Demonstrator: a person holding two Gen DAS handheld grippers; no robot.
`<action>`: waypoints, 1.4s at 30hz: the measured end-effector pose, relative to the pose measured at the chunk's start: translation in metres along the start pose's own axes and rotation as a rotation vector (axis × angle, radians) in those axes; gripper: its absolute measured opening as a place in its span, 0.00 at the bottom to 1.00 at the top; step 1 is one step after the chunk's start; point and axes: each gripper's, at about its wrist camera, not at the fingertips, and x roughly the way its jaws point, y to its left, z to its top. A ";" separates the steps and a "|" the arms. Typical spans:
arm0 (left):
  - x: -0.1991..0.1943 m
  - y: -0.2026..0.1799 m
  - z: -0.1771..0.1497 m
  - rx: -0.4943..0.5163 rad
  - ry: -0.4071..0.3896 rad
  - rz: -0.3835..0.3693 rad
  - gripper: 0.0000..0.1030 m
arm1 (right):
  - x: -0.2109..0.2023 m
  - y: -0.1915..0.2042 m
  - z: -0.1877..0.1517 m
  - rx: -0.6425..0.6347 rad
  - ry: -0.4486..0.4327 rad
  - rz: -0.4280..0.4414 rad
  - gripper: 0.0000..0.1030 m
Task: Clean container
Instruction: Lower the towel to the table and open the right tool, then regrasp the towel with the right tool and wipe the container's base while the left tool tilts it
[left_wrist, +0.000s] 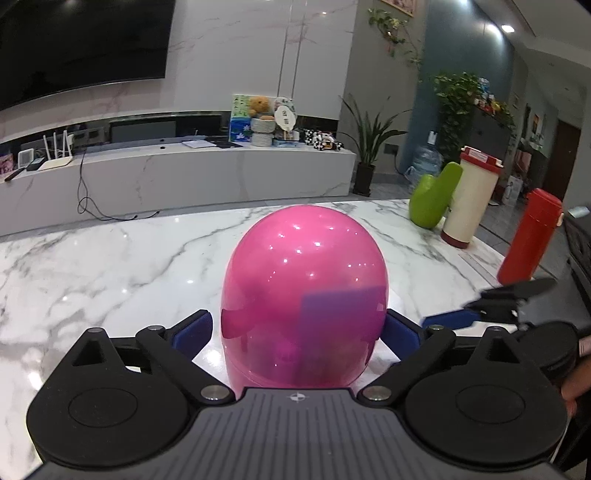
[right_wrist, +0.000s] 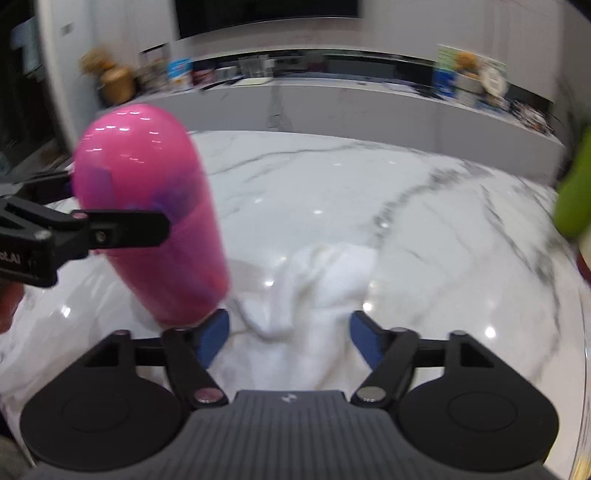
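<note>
A glossy pink dome-topped container (left_wrist: 303, 266) stands upright on the white marble table (left_wrist: 110, 258). My left gripper (left_wrist: 299, 328) straddles its lower body with the jaws wide; the left blue pad (left_wrist: 195, 328) shows a gap to the wall, so it is open. In the blurred right wrist view the container (right_wrist: 147, 206) stands at the left with a black finger of the left gripper (right_wrist: 129, 225) across its front. My right gripper (right_wrist: 290, 332) is open above a crumpled white cloth (right_wrist: 325, 280) that lies loose on the table. The right gripper (left_wrist: 498, 302) also shows in the left wrist view.
At the table's far right stand a green curved object (left_wrist: 432, 199), a cream tumbler with a red lid (left_wrist: 471, 199) and a red bottle (left_wrist: 528, 236). A person's hand (left_wrist: 576, 391) is at the right edge. Behind the table runs a long marble counter (left_wrist: 184, 173).
</note>
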 end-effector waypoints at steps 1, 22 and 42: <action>0.001 -0.001 0.000 0.008 0.001 0.008 0.95 | 0.005 -0.002 -0.003 0.020 0.013 -0.015 0.75; -0.020 0.006 0.015 -0.077 -0.102 -0.011 0.87 | 0.027 0.036 -0.005 0.008 -0.096 0.070 0.20; -0.019 0.018 0.016 -0.119 -0.071 0.022 0.87 | 0.018 0.110 -0.030 -0.048 -0.072 0.089 0.18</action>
